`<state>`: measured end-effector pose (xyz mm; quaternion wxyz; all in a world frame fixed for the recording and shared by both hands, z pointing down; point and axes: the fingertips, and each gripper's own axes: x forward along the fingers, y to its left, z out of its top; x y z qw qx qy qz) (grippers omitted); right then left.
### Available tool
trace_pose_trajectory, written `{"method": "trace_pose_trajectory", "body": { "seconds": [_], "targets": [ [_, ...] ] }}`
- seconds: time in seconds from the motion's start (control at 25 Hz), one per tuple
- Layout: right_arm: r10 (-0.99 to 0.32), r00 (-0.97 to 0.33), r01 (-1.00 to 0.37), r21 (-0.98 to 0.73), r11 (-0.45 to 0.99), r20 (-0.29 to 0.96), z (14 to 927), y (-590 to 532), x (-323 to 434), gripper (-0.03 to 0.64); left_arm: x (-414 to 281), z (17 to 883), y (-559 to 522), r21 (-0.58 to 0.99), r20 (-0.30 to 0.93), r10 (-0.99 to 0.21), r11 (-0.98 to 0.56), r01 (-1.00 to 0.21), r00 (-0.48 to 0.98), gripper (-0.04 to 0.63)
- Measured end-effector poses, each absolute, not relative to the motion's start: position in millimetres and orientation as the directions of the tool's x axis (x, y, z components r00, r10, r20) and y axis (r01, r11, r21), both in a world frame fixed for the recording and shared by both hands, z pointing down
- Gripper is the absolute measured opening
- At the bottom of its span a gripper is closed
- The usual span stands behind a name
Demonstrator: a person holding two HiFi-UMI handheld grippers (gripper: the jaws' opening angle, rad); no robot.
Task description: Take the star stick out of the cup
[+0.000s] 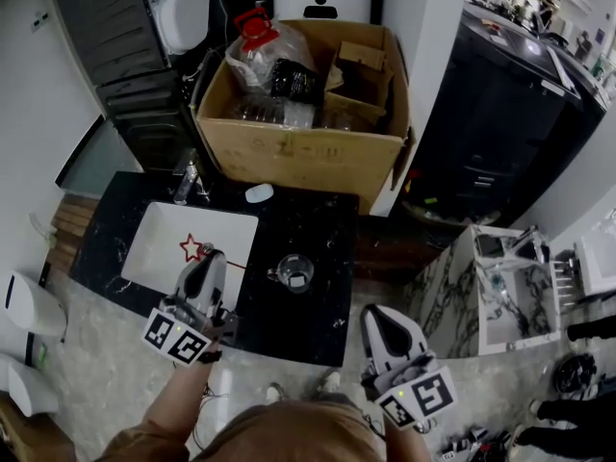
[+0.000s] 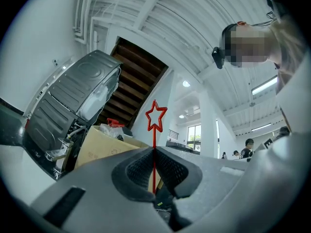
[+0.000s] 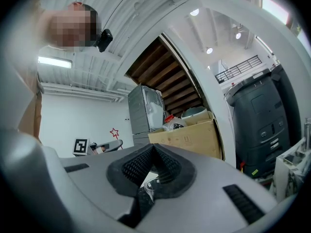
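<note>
— What do we have, biggest first?
— A cardboard box (image 1: 289,157) behind our black counter (image 1: 308,316), which has a white sink (image 1: 159,248) set in it.
— Our grippers?
— Our left gripper (image 1: 214,256) is clenched on the stick (image 2: 154,140). Our right gripper (image 1: 372,312) has its jaws together and empty, near the counter's right corner.
— The cup (image 1: 294,274)?
— It's on the counter, right of the sink. The stick is out of it, with its star over the sink.

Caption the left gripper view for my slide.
Left tongs clamp the red star stick, star upward, cardboard box behind.
</note>
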<state>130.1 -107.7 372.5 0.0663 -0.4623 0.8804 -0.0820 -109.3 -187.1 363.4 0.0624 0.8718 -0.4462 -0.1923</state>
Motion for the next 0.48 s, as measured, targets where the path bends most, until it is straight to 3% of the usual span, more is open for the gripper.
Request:
{"method": "trace_pose_trajectory", "body": {
  "seconds": [0.48],
  "targets": [
    [-0.812,-0.583,-0.793,-0.198,0.576,-0.027,374.5,-110.6,128.8,-0.002,-128.1,357.5,-162.1,0.254,-0.276,-0.818,-0.568,-0.783,0.504,0.007]
  ]
}}
